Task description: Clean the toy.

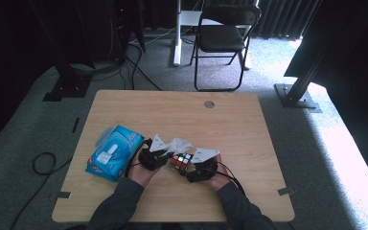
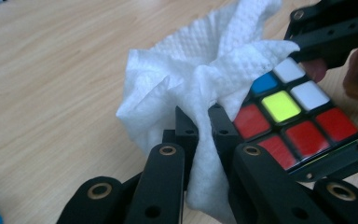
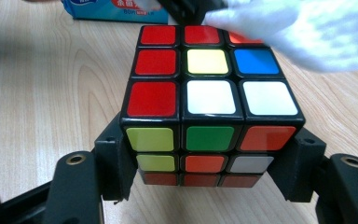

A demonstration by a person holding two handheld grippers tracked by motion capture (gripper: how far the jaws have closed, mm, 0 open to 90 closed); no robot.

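Two grippers are working as a pair at the near middle of the wooden table, and I read the split as one to hold, one to wipe. My right gripper has its jaws clamped on the two opposite sides of the Rubik's cube, low on its body, which leaves the red, yellow, blue and white top face free and steady. My left gripper is pinched shut on a crumpled white tissue, gathered into a wad between the jaws so that the loose folds stand ahead of the tips; those folds lie on the far edge of the cube's top face. In the high view the cube sits between my left gripper and my right gripper, with the tissue just behind it. The blue pack of wipes lies just left of my left hand, probably kept near for a fresh sheet. My guess is that the wiping has only begun.
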